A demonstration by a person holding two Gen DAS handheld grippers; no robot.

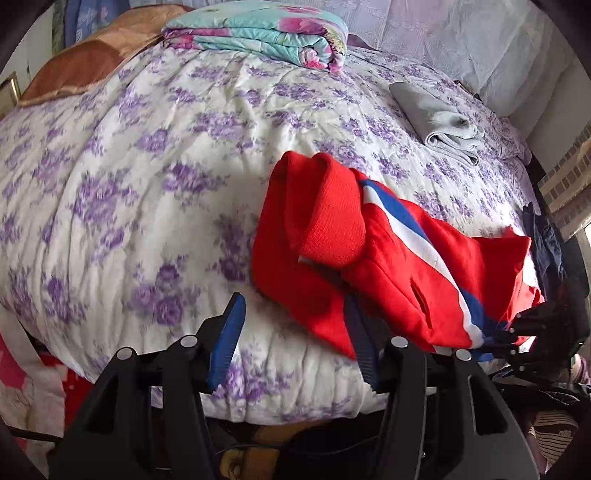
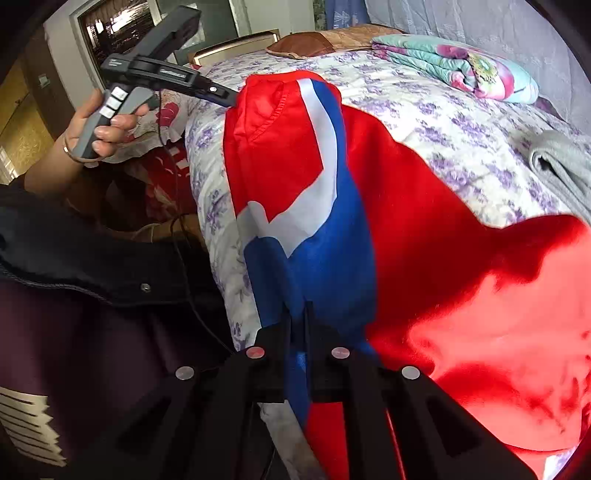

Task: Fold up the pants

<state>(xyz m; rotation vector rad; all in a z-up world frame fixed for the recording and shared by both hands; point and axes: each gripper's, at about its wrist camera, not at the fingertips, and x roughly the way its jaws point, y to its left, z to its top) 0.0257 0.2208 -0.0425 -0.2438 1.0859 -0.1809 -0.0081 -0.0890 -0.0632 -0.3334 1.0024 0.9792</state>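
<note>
The left gripper [image 1: 295, 339] sits at the bottom centre of the left wrist view with its jaws spread wide; the left blue pad [image 1: 227, 341] is clear of the cloth, and the right finger runs under the edge of the pants [image 1: 388, 266], so nothing is clamped. In the right wrist view the same gripper [image 2: 231, 98] appears at upper left, held by the left hand [image 2: 99, 127] with the forearm angled down toward the lower left, its tip at the red waistband corner. The right gripper [image 2: 297, 332] occupies the bottom centre of that view, jaws nearly together and pinching a blue strip of the pants [image 2: 332, 206]. The pants are red with a blue and white stripe; they lie bunched on the bed [image 1: 147, 177] at centre right of the left view, one cuffed leg folded over the body. A folded grey cloth [image 1: 439, 122] lies at upper right, apart from the pants. A folded floral quilt [image 1: 266, 33] rests at top centre. A brown pillow [image 1: 81, 66] sits at upper left. A dark cable [image 2: 177, 236] hangs below the left hand.
</note>
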